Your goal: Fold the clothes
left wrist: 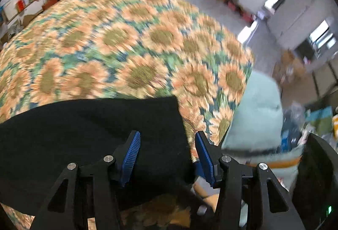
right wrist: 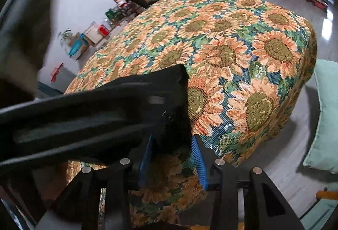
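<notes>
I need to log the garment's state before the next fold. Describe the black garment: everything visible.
The black garment is dark, matte, soft-looking fabric with no print showing. It lies at the near edge of the sunflower cloth, with one straight edge and a squared corner toward the right. In the right wrist view it looks layered, with thick folds stacked. The left gripper is open above its corner; the right gripper is open around its near end. Whether the pads touch it is unclear.
</notes>
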{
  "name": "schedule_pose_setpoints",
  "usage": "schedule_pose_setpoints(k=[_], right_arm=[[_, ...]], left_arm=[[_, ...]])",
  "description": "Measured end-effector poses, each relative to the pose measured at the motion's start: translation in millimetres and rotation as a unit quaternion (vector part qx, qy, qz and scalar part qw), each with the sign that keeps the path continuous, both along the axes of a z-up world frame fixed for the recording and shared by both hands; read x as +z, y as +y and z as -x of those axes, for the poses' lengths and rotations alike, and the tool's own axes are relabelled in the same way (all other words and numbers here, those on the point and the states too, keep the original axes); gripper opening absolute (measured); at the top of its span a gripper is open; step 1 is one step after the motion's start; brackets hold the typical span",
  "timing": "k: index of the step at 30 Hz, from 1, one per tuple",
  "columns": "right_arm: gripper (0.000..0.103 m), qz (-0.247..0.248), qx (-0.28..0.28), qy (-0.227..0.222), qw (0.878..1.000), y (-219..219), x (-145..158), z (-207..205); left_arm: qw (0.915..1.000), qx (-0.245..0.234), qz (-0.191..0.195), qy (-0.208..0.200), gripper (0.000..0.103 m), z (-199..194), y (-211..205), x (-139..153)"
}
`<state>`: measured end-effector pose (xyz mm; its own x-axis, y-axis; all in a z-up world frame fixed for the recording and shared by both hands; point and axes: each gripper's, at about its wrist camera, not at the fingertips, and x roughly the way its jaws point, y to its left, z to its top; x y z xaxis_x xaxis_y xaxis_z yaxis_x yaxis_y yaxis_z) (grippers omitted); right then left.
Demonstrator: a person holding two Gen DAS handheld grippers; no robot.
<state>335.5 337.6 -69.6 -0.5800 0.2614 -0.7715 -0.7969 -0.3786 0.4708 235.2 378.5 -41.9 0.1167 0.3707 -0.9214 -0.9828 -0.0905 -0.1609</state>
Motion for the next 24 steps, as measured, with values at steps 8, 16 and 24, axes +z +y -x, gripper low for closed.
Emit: schedule_pose_setpoints(k=[8,16,24], right_arm=[[0.043,0.002,0.022,0.025,0.999,2.8,-0.8,0.4],[0.015,-0.014,0.019,0.004,1.0,2.1,1.4,11.9],[0.014,-0.066,0.072,0.022,0.995,-23.7,39.9,36.2]], left_arm=[[0.9963,-0.033,0.065,0.046,0.053,-27.6,21.9,-13.1],[0.9995,-0.005,0.031,-0.006,0.01,-5.0,8.0,-11.5],[0.9932,0.046,-0.051,-0.095,0.006,56.0,-42.5,30.8]])
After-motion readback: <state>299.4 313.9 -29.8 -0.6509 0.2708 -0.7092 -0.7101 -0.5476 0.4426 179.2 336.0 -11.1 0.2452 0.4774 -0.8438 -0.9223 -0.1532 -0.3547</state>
